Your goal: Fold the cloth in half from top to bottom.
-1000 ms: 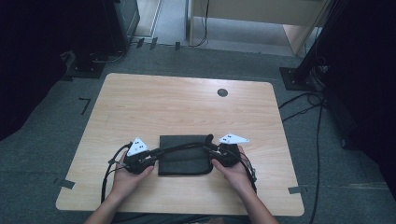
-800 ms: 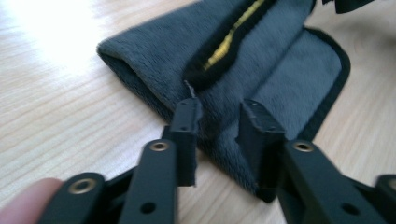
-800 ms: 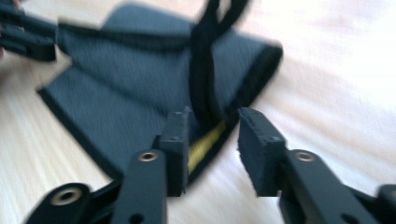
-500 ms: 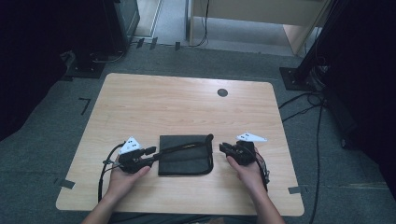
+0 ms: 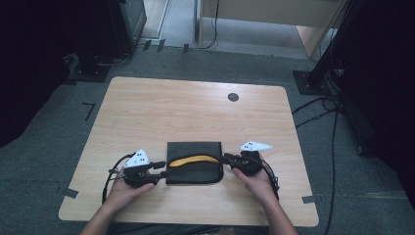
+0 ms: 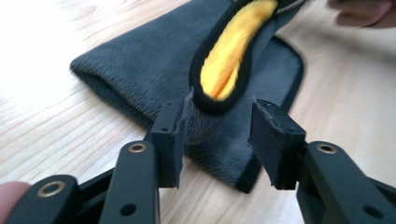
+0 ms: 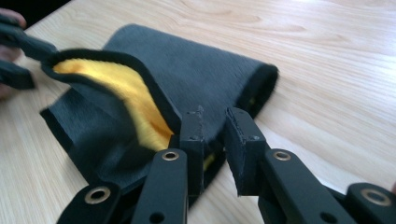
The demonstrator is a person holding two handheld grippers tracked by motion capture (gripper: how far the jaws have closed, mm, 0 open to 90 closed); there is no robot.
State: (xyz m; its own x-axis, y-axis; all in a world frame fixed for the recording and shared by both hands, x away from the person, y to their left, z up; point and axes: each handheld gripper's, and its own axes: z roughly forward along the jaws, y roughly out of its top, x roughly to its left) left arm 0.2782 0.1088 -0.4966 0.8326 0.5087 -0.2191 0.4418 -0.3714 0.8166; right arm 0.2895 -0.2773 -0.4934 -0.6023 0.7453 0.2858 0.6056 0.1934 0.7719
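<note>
Work in hand: opening the mouth of a dark grey pouch (image 5: 195, 176) by pulling its rim apart from both ends.
Pouch position: flat on the near half of the table (image 5: 195, 112), between the two hands, long side running left to right.
Done so far: mouth parted along the top; upper lip raised and bowed away from the lower layer, with yellow lining (image 5: 193, 160) showing through the slit.
Left to do: judging by the narrow slit, mouth only partly open; further spreading of the lips probably needed before anything can go in or come out. Nothing seen inside apart from the lining.
Left tongs (image 5: 162, 169): at the pouch's left end, spread about halfway, having just been opening. Black-edged end of the rim between the two jaws in the left gripper view, brushing one pad (image 6: 173, 135) and clear of the other, so not pinched.
Right tongs (image 5: 226, 159): at the pouch's right end, nearly pressed together, with a narrow gap between the pads in the right gripper view. Inner jaw against the corner where the raised lip meets the lower layer; cannot tell whether any fabric is actually nipped.
Hands: one behind each pair of tongs, low over the table near its front edge.
Judgement on progress: early to middle of the opening step.
</note>
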